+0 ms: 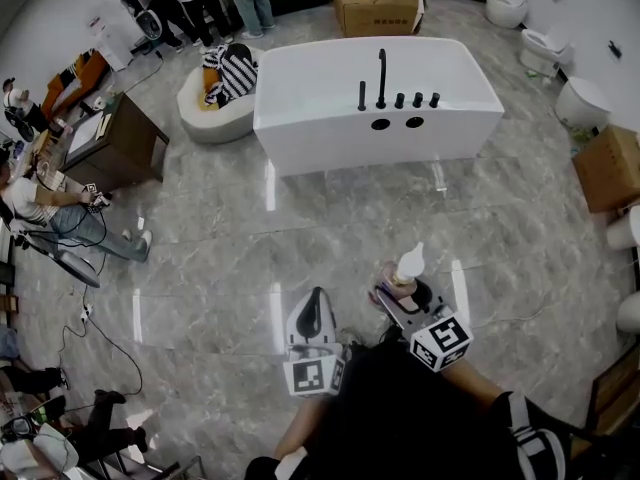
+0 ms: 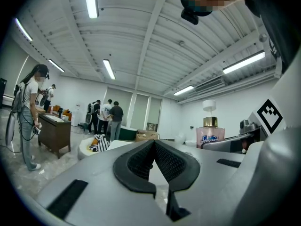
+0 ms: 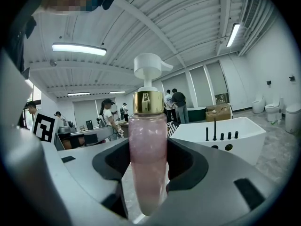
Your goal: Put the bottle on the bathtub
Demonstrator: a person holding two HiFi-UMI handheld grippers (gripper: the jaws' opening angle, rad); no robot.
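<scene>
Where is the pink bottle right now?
In the head view, the bottle stands upright in the right gripper's jaws, low and right of centre, over the floor and well short of the bathtub ahead.

Light: bright and even, from ceiling tubes [image 2: 91, 1] above me.
Glare: white streaks on the glossy floor [image 1: 220, 258].
Edges: my gripper views bend, with black corners.
Focus: nearest surfaces slightly soft.

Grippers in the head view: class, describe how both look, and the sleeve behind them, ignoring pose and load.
The left gripper and right gripper have pale grey, wedge-shaped bodies with black, ribbed jaw pads. Each carries a white cube printed with black square markers. The right arm's sleeve is black with white bands.
</scene>
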